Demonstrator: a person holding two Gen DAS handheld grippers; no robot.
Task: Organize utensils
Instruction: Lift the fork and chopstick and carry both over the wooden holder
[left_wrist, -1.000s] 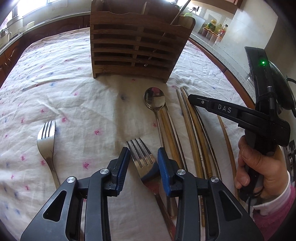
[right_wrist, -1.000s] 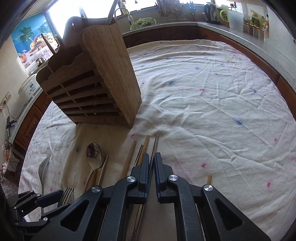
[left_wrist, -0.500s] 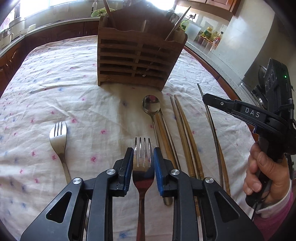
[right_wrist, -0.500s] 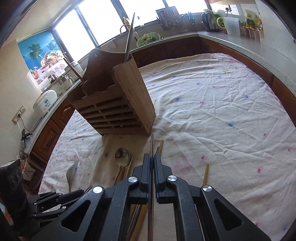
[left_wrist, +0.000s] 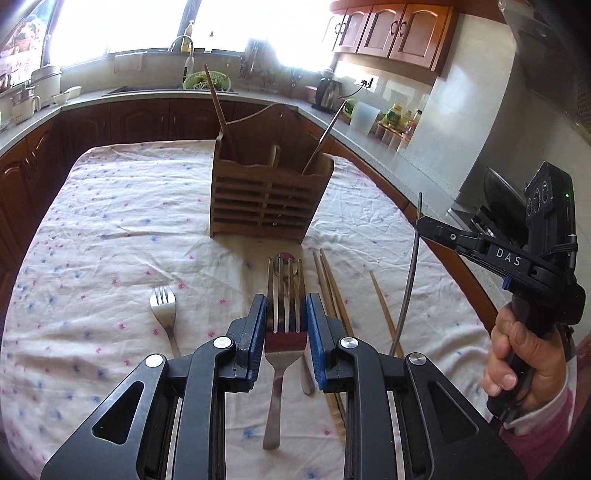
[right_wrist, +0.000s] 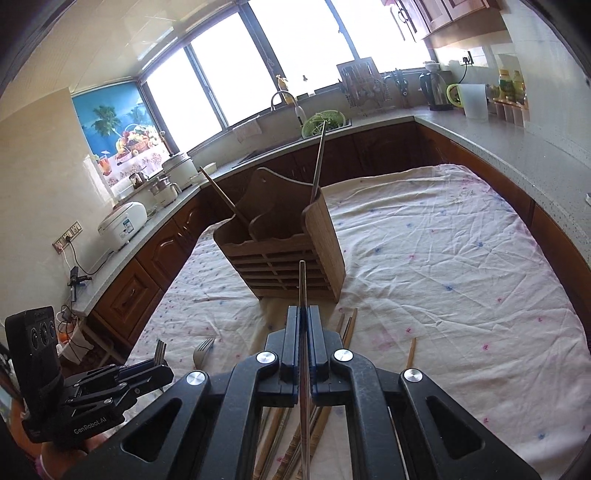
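Note:
My left gripper (left_wrist: 286, 314) is shut on a steel fork (left_wrist: 285, 295) and holds it above the table, tines pointing forward. My right gripper (right_wrist: 303, 321) is shut on a thin metal chopstick (right_wrist: 302, 288) held up in the air; it also shows in the left wrist view (left_wrist: 410, 277). The wooden slatted utensil holder (left_wrist: 269, 192) stands ahead on the cloth with a wooden stick and a metal chopstick in it. A second fork (left_wrist: 163, 310), a spoon (left_wrist: 293, 266) and bamboo chopsticks (left_wrist: 327, 280) lie on the cloth below.
A white flowered cloth (left_wrist: 110, 229) covers the table. One bamboo chopstick (left_wrist: 380, 299) lies apart to the right. Kitchen counters with a sink, kettle, jars and a rice cooker (right_wrist: 122, 225) ring the table.
My left gripper closed on the fork and lifted it off the cloth. My right gripper lifted the metal chopstick up. Both moved up and back from the holder.

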